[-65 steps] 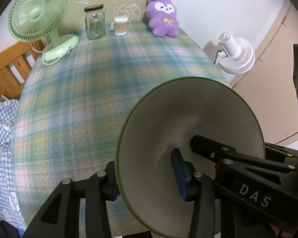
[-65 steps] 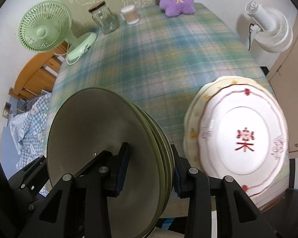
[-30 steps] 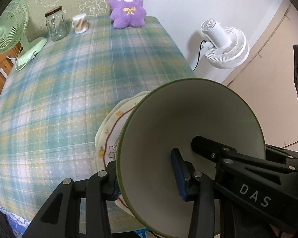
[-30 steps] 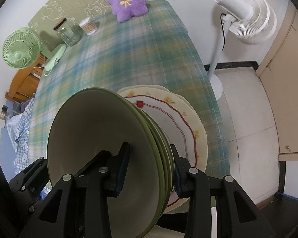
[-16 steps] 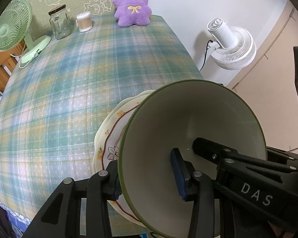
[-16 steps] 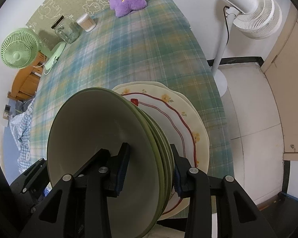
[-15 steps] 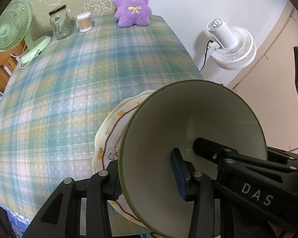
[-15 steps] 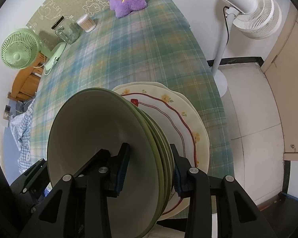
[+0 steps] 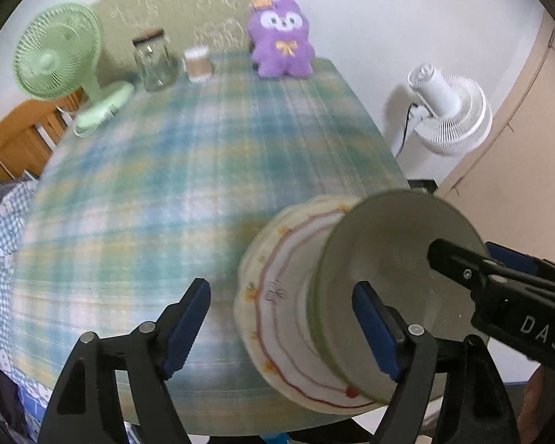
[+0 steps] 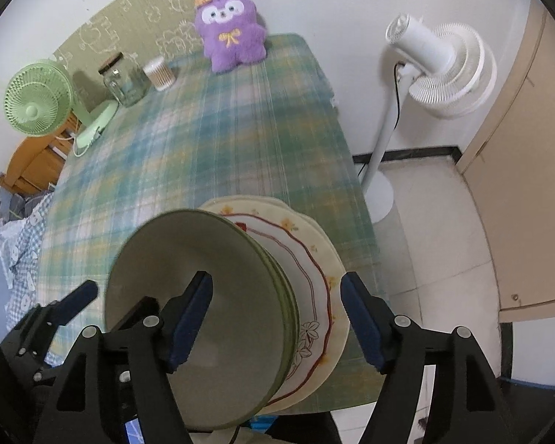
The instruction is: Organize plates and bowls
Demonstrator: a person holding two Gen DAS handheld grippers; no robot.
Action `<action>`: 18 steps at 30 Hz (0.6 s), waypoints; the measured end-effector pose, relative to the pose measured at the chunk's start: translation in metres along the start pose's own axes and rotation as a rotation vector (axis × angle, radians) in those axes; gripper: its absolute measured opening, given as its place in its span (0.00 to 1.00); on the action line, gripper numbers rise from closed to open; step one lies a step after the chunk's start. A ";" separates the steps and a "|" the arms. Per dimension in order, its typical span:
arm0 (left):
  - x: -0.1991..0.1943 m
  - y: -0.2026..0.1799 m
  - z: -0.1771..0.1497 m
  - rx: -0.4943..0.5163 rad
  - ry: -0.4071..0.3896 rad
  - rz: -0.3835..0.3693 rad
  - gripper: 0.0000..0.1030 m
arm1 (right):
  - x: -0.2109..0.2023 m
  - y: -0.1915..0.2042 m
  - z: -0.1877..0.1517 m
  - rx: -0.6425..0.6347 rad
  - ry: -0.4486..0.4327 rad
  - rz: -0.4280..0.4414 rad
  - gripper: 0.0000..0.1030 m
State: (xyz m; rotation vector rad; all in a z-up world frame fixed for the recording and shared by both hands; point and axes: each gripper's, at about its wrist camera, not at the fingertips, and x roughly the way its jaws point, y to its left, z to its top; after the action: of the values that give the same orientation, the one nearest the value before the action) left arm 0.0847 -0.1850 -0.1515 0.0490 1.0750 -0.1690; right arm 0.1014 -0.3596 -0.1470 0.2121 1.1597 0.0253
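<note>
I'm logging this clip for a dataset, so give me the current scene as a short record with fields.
bowls: green-rimmed bowls nested, sitting on the plates
plates: floral plates stacked at the table's near right edge
table: plaid tablecloth
left tool: open, straddling the stack
right tool: open, one finger inside the top bowl
far edge: purple plush, glass jar, green fan

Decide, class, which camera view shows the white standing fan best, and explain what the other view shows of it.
The right wrist view shows the white standing fan best: head, pole and round base on the floor are all visible. The left wrist view shows only its head and cord beyond the table edge; pole and base are hidden.
</note>
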 end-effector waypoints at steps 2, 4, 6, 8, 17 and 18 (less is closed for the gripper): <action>-0.011 0.008 0.001 -0.005 -0.031 0.008 0.80 | -0.011 0.005 -0.001 0.001 -0.034 -0.001 0.73; -0.023 0.019 0.001 -0.020 -0.065 0.004 0.81 | -0.023 0.012 -0.003 0.009 -0.078 -0.007 0.73; -0.035 0.033 0.000 -0.036 -0.097 0.002 0.83 | -0.034 0.023 -0.004 0.008 -0.121 -0.027 0.73; -0.048 0.047 -0.003 -0.040 -0.135 0.015 0.87 | -0.046 0.035 -0.009 -0.007 -0.163 -0.049 0.73; -0.089 0.117 -0.021 -0.029 -0.247 0.039 0.90 | -0.084 0.106 -0.041 -0.025 -0.281 -0.092 0.73; -0.093 0.125 -0.024 -0.024 -0.260 0.044 0.90 | -0.085 0.113 -0.045 -0.017 -0.287 -0.084 0.73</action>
State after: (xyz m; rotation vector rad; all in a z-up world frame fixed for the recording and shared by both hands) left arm 0.0411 -0.0484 -0.0868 0.0276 0.8161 -0.1192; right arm 0.0367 -0.2528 -0.0662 0.1458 0.8808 -0.0675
